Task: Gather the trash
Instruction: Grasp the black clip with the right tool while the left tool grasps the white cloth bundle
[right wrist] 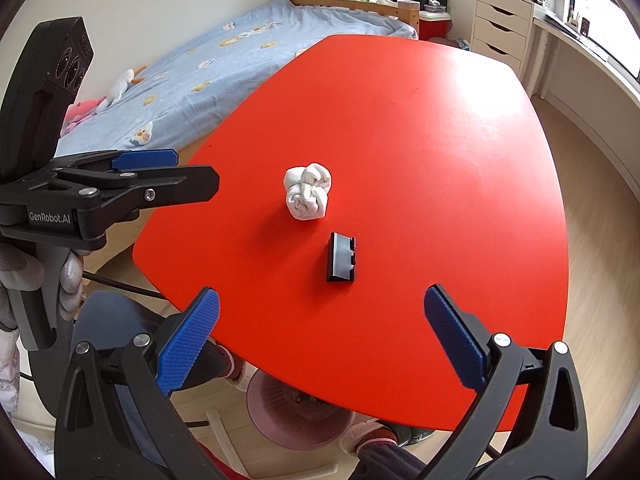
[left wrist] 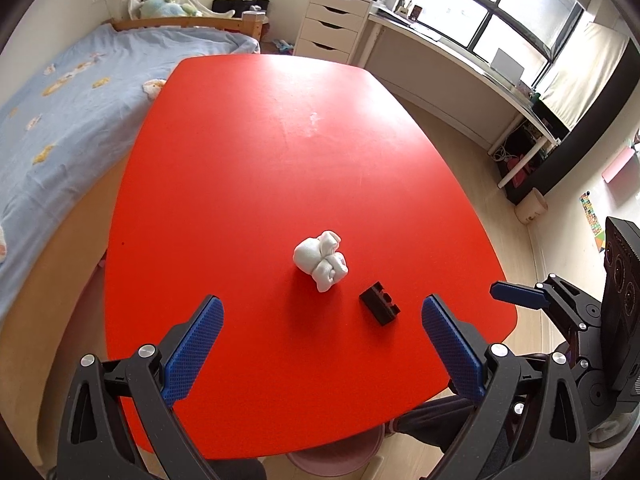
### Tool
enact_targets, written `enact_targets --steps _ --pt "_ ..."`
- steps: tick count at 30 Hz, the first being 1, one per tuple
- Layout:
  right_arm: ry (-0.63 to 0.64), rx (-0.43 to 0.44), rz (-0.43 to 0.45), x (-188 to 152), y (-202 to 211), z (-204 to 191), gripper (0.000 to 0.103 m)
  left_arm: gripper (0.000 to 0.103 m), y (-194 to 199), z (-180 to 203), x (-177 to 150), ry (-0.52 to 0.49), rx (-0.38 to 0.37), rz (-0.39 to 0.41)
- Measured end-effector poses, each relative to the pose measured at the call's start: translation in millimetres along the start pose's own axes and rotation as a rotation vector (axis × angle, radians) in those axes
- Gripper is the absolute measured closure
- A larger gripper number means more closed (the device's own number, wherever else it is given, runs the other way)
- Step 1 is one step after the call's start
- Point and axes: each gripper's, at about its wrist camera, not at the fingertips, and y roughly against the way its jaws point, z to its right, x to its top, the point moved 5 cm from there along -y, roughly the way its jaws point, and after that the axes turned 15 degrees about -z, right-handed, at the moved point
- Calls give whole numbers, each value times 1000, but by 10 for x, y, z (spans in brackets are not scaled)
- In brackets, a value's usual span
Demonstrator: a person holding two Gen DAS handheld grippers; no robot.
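Note:
A crumpled white tissue wad (left wrist: 322, 260) lies on the red table (left wrist: 260, 152), with a small black plastic piece (left wrist: 379, 307) just right of it. Both also show in the right wrist view: the wad (right wrist: 307, 191) and the black piece (right wrist: 342, 257) on the table (right wrist: 420, 128). My left gripper (left wrist: 322, 312) is open and empty, hovering above the table's near edge, short of the wad. My right gripper (right wrist: 322, 304) is open and empty above the near edge, just short of the black piece. A pink bin (right wrist: 298, 416) stands on the floor under the near edge.
A bed with a blue cover (left wrist: 60, 120) runs along the table's left side. A white drawer unit (left wrist: 332, 24) and a long desk under the windows (left wrist: 460, 56) stand behind and to the right. The person's legs (right wrist: 224, 360) are by the bin.

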Motion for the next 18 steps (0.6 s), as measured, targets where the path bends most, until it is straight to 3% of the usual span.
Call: enact_targets --steps 8,18 --pt "-32 -6 -57 206 -336 104 3 8 -378 -26 294 66 17 -82" --pt "-67 -3 -95 313 -645 168 3 8 -828 -206 393 210 14 -164"
